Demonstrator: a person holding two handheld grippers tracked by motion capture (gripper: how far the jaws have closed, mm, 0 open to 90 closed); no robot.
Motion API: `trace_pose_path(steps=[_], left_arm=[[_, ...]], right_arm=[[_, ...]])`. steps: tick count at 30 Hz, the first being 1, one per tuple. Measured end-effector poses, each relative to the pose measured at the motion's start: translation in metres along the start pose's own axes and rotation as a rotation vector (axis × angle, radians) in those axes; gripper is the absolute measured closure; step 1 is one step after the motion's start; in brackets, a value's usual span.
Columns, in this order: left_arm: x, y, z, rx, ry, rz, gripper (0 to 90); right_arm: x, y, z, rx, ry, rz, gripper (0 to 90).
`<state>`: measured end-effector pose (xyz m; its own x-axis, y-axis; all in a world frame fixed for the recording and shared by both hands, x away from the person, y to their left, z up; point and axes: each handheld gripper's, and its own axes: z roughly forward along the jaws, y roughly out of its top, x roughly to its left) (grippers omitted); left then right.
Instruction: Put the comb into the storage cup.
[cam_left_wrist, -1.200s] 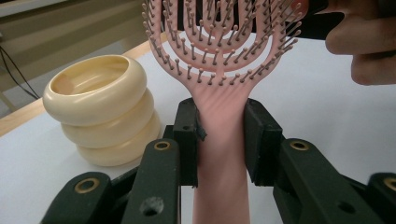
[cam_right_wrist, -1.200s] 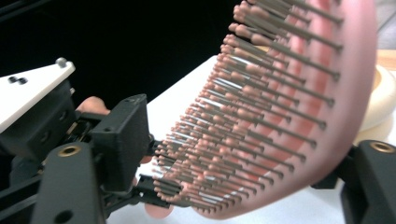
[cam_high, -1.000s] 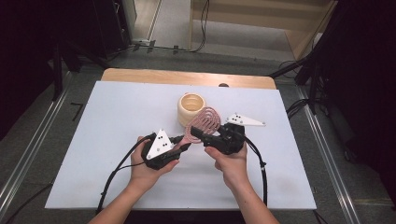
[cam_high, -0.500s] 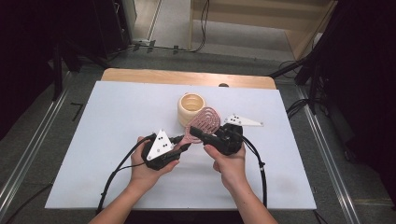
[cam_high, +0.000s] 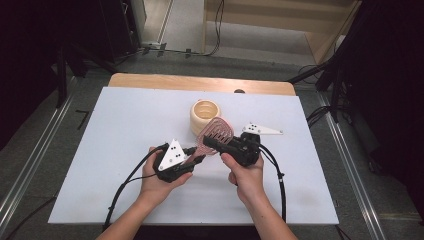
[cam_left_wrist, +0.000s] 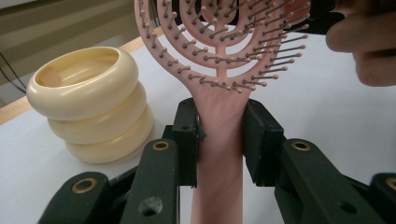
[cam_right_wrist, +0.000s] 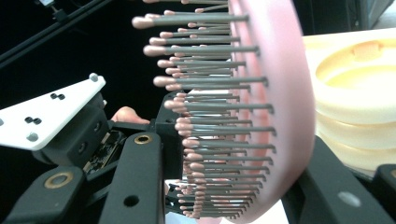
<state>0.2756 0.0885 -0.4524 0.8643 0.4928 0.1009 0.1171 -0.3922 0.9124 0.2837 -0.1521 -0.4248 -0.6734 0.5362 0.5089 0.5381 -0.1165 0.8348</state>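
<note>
Your left gripper (cam_left_wrist: 219, 135) has its jaws clamped on the narrow neck of the pink hairbrush (cam_left_wrist: 219, 60), one pad on each flat side of the handle, so the head stands up clear of the table with its bristles facing that camera; this reads as the anchoring hold. Your right gripper (cam_right_wrist: 233, 154) has just been closing its jaws, and in its own view they now press across the brush head (cam_right_wrist: 275, 93), one pad against the bristle tips and the other behind the smooth back, most likely to take the brush over or steady it. In the high view the brush (cam_high: 216, 134) bridges your two hands above the middle of the white table (cam_high: 100, 150), just in front of the cream holder (cam_high: 205, 116). The brush is matte pink plastic, an open oval of concentric loops joined by a central spine, set with thin grey pins tipped in pink beads; expect those pins to flex under the pad. The holder looks like three stacked rounded rings, smooth, hollow and open on top, a likely home for the brush
</note>
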Motion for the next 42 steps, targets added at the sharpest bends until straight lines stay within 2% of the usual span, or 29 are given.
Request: trace_pose_path(steps=[1, 2, 3, 4, 5, 6, 7, 9, 11, 13, 16, 19, 27, 30, 34, 42], left_arm=[[0.001, 0.000, 0.000, -0.003, -0.003, -0.007, 63.7], [0.001, 0.000, 0.000, -0.005, -0.003, -0.010, 54.3], [0.001, 0.000, -0.001, -0.012, -0.008, -0.012, 54.3], [0.000, 0.000, -0.001, -0.017, -0.013, -0.015, 49.1], [0.000, 0.001, -0.001, -0.019, -0.017, -0.018, 37.8], [0.000, 0.001, -0.002, -0.023, -0.018, -0.026, 30.8], [0.001, 0.001, -0.003, -0.027, -0.023, -0.035, 30.8], [0.003, 0.000, -0.005, -0.030, -0.034, -0.056, 19.9], [0.005, -0.002, -0.008, -0.041, -0.027, -0.076, 13.0], [0.009, -0.005, -0.012, -0.048, -0.016, -0.097, 11.0], [0.014, -0.008, -0.016, -0.044, 0.001, -0.127, 1.8], [0.017, -0.012, -0.024, -0.055, 0.010, -0.132, 0.1], [0.030, -0.025, -0.049, -0.090, 0.044, -0.182, 0.0], [0.033, -0.030, -0.057, -0.092, 0.064, -0.184, 0.0], [0.036, -0.034, -0.068, -0.090, 0.091, -0.168, 0.0], [0.043, -0.043, -0.086, -0.100, 0.134, -0.173, 0.0]], right_arm=[[0.000, 0.000, 0.000, 0.001, 0.001, -0.005, 60.8], [0.001, 0.000, 0.000, -0.002, 0.002, -0.019, 60.8], [0.001, 0.000, 0.000, -0.002, 0.002, -0.019, 60.8], [0.001, 0.000, 0.000, 0.002, 0.003, -0.024, 60.8], [0.002, 0.000, 0.000, -0.001, 0.008, -0.035, 60.8], [0.002, 0.000, 0.000, -0.004, 0.010, -0.040, 60.8], [0.002, 0.000, 0.000, -0.004, 0.010, -0.040, 60.8], [0.003, 0.000, -0.001, -0.007, 0.007, -0.050, 60.8], [0.003, 0.001, -0.002, -0.018, 0.016, -0.060, 60.8], [0.003, 0.001, -0.004, -0.027, 0.024, -0.078, 60.8], [0.004, 0.003, -0.005, -0.031, 0.020, -0.080, 60.8], [0.002, 0.003, -0.006, -0.026, 0.009, -0.088, 60.8], [0.001, 0.004, -0.009, -0.014, -0.008, -0.114, 60.8], [0.000, 0.005, -0.009, -0.017, -0.011, -0.119, 60.8], [-0.001, 0.008, -0.010, -0.019, -0.019, -0.123, 60.8], [0.001, 0.017, -0.010, -0.015, -0.038, -0.151, 60.8]])
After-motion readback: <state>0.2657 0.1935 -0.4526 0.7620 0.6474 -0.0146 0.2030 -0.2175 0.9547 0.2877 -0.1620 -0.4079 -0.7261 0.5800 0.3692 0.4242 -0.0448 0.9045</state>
